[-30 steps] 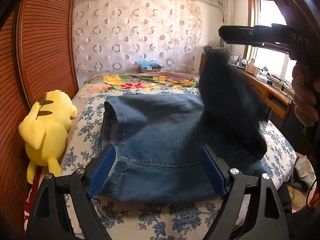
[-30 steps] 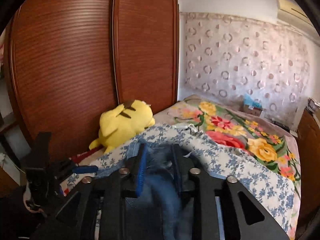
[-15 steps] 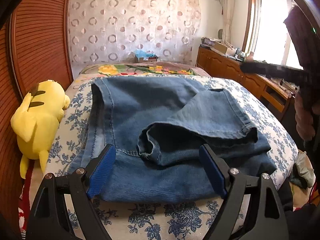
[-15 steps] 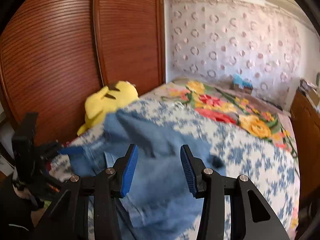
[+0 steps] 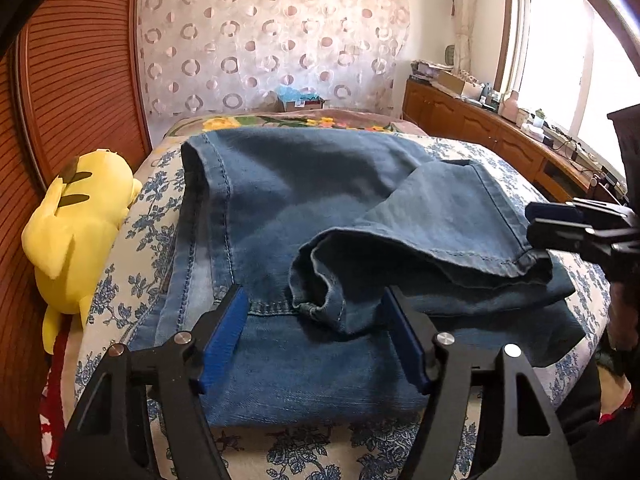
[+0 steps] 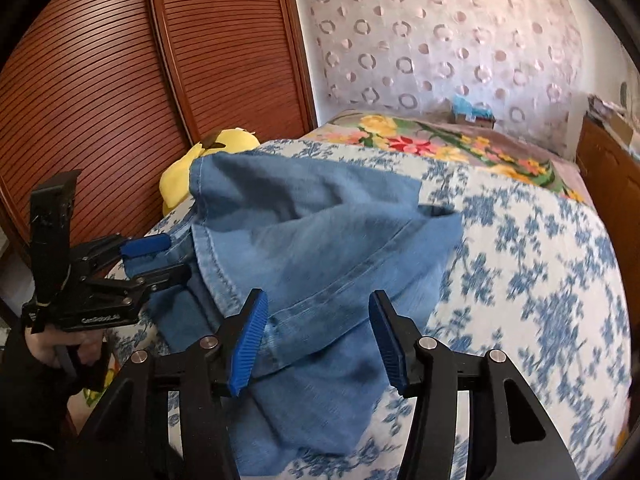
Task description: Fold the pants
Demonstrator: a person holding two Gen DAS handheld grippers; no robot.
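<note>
Pants: blue jeans (image 5: 280, 208) spread on the bed (image 6: 540, 248), one leg end folded back over the rest.
Left tool (image 5: 316, 332): jaws wide, holding nothing, over the jeans' near edge.
Right tool (image 6: 316, 336): jaws wide, empty, just above the folded leg's hem.
Plush: yellow toy (image 5: 76, 232) beside the jeans.

Bright window (image 5: 560, 52) glare, fisheye warp, right-view blur
</note>
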